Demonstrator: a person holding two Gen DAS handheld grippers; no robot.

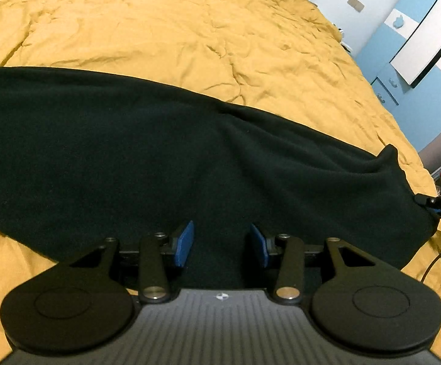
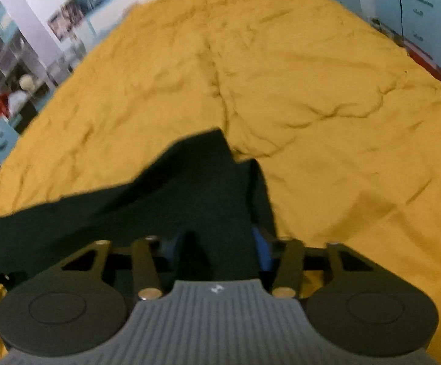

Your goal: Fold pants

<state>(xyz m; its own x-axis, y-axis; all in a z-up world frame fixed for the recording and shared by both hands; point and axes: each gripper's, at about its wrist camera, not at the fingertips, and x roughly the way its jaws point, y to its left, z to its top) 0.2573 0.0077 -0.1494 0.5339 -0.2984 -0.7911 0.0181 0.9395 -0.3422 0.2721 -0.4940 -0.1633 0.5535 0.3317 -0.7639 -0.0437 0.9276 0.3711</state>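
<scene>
Lying across mustard bedspread (image 1: pixel 190 30): dark pants (image 1: pixel 98 152); left claw (image 1: pixel 222 245) parted above fabric; right claw (image 2: pixel 217 249) grip unclear.

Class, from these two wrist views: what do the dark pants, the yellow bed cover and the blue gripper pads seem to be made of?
Pants: probably fleece or soft knit; matte, fuzzy, no sheen.
Bed cover: likely woven cotton or similar; matte, finely creased.
Pads: look like rubber or foam; smooth, dull blue. Uncertain.
</scene>
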